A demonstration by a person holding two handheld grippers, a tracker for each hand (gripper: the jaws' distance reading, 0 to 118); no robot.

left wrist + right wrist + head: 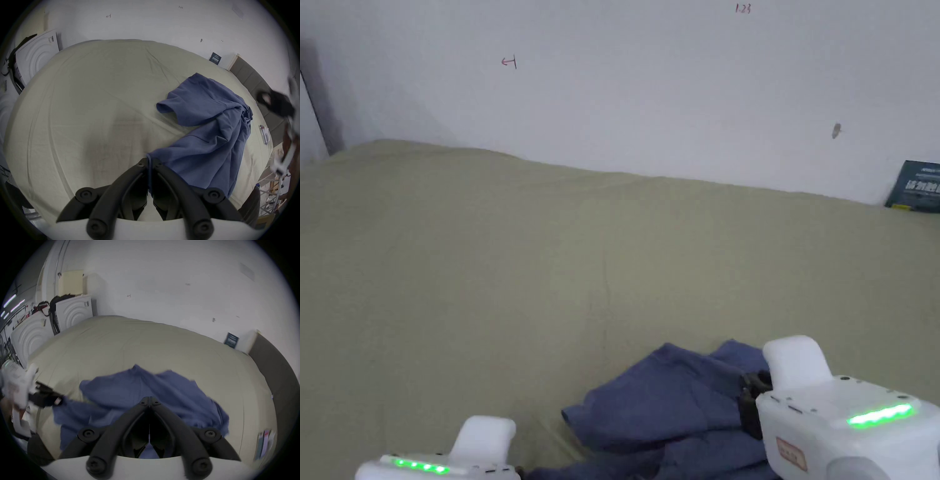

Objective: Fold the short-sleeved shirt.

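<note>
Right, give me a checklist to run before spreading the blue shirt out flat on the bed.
1. Left gripper pinches a shirt edge: ok, fabric sits between its closed jaws.
2. Right gripper holds fabric: cannot tell; jaws are closed over the shirt, but no cloth shows between the tips.
3. Shirt lies flat: not ok, it is bunched and twisted.
4. A sleeve is findable: ok, one opening lies exposed.
5. Room on the bed sheet to spread it: ok, a wide bare area beyond the shirt.

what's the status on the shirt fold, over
Left gripper shut on shirt edge. Right gripper shut, grip unclear. Shirt crumpled on the bed, unfolded.
</note>
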